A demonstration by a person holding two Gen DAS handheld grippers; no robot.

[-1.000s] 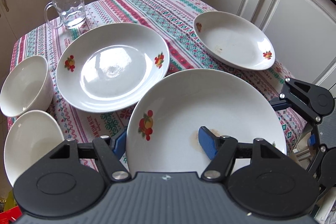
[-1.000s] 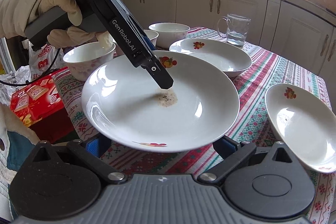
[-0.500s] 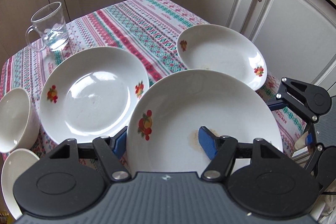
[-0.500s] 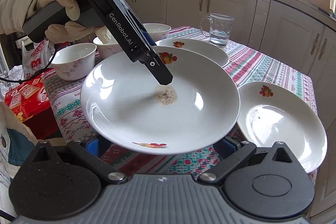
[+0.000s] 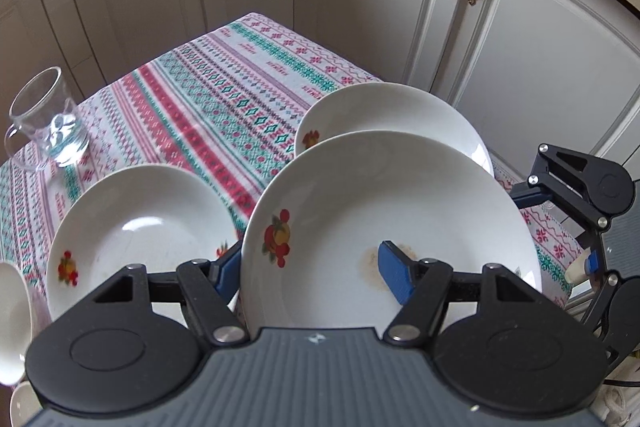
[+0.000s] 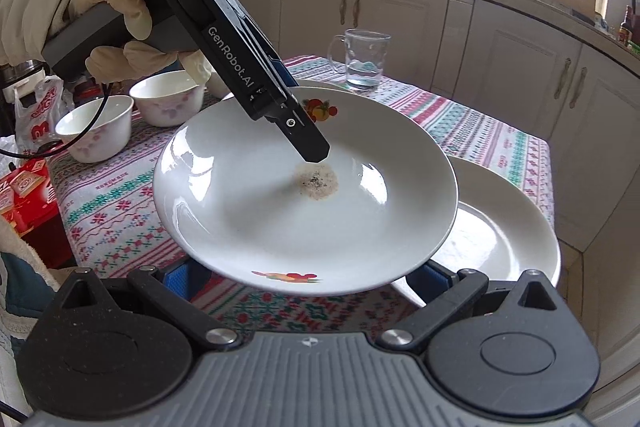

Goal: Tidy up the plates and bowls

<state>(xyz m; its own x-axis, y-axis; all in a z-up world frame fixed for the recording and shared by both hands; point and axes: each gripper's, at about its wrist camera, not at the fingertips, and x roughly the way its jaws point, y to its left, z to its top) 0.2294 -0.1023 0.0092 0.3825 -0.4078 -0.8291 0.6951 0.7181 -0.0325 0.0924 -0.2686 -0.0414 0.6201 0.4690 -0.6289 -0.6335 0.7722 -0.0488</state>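
The left claw (image 6: 310, 143) is clamped on the near rim of a large plate (image 5: 392, 223), one finger on top and one beneath, so it rides level above the table (image 5: 224, 99). Just beyond and below it lies a second plate (image 5: 384, 111), the likely stacking spot. The right claw (image 6: 308, 279) hangs under the plate's opposite edge, fingers spread apart, gripping nothing, perhaps ready to steady it. Two bowls (image 6: 132, 115) wait off to the left claw's side.

My left gripper (image 6: 298, 129) reaches forward and down from my gloved left hand (image 6: 120, 27), its jaws clamped – one blue finger pad (image 5: 394, 277) above, one below. My right gripper (image 6: 308, 279) sits low and level, jaws spread wide – gripping nothing.
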